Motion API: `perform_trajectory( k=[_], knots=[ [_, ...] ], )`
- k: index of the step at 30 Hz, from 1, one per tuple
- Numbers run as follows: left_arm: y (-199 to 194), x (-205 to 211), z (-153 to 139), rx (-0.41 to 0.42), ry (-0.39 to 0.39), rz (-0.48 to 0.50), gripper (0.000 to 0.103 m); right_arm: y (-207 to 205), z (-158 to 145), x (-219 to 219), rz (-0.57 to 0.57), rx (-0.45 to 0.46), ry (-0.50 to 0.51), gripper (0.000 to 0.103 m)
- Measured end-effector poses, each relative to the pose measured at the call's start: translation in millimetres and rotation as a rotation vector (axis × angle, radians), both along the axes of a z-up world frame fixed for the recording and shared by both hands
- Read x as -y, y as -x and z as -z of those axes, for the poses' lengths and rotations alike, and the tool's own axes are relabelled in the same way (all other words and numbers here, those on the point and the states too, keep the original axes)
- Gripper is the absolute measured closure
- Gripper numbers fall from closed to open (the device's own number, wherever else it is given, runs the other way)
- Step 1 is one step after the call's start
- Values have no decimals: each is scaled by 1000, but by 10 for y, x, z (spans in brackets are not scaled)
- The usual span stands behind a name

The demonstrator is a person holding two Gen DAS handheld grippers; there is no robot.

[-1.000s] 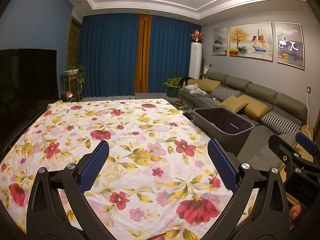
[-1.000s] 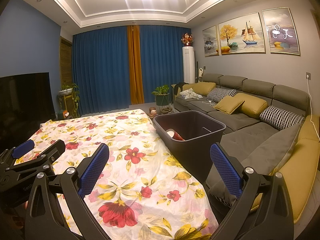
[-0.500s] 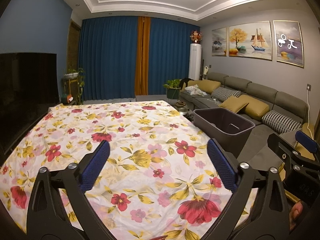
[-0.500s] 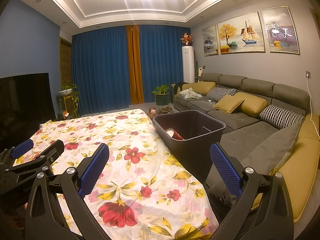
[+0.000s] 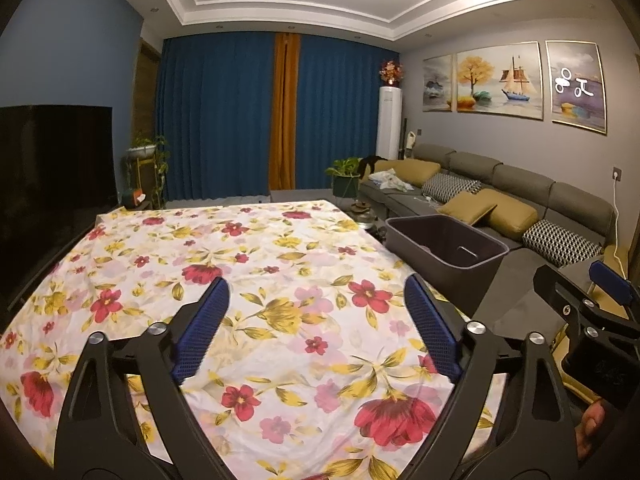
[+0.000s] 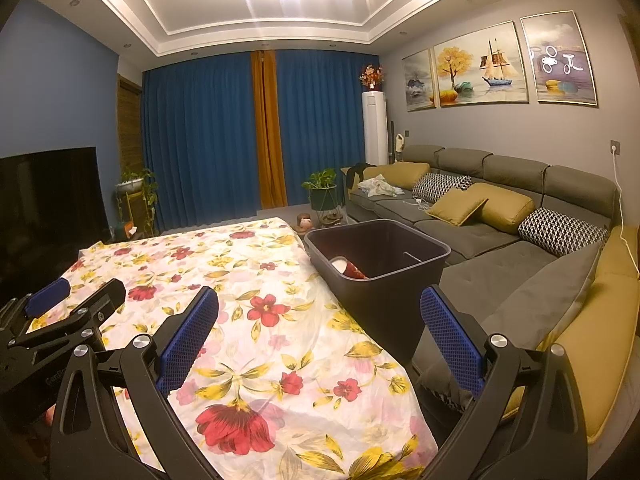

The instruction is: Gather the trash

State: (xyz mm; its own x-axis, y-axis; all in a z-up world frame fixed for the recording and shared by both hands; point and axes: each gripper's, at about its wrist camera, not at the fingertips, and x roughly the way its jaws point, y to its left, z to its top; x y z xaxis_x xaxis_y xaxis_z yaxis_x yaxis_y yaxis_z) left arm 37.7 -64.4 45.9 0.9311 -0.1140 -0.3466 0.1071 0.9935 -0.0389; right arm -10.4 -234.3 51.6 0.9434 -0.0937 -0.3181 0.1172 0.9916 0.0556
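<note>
The left gripper [image 5: 316, 300] hangs over a table under a floral cloth [image 5: 256, 280], its jaws wide but closing slowly, with nothing between the blue pads [image 5: 202, 328]. To its right, at the frame edge, the right gripper [image 5: 580, 292] shows from the side, and part of a hand [image 5: 592, 432] shows below it.

The right gripper [image 6: 320, 312] also stands wide, its pads [image 6: 188, 340] empty, over the cloth's [image 6: 240, 280] right edge. The left gripper [image 6: 76, 292] sits just to its left.

Ahead and right of both grippers, a dark bin [image 6: 384, 280] stands against the table's right side. Inside it lies the trash [image 6: 348, 268]: a red and white piece against the near-left wall; what it is I cannot tell. From the left view only the bin's [image 5: 444, 244] inside wall shows.

Beyond the bin, a grey sofa [image 6: 500, 248] with yellow and patterned cushions runs along the right wall. Far ahead hang blue curtains [image 6: 200, 140], and a dark TV [image 6: 44, 200] stands to the left.
</note>
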Motion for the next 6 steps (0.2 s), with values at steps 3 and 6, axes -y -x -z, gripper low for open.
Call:
perform_trajectory(
  k=[3, 6],
  knots=[
    [-3, -9, 7, -6, 3, -4, 10, 1, 0, 5, 0, -1, -1, 6],
    [10, -20, 0, 2, 8, -2, 10, -2, 0, -11, 1, 0, -2, 6]
  ],
)
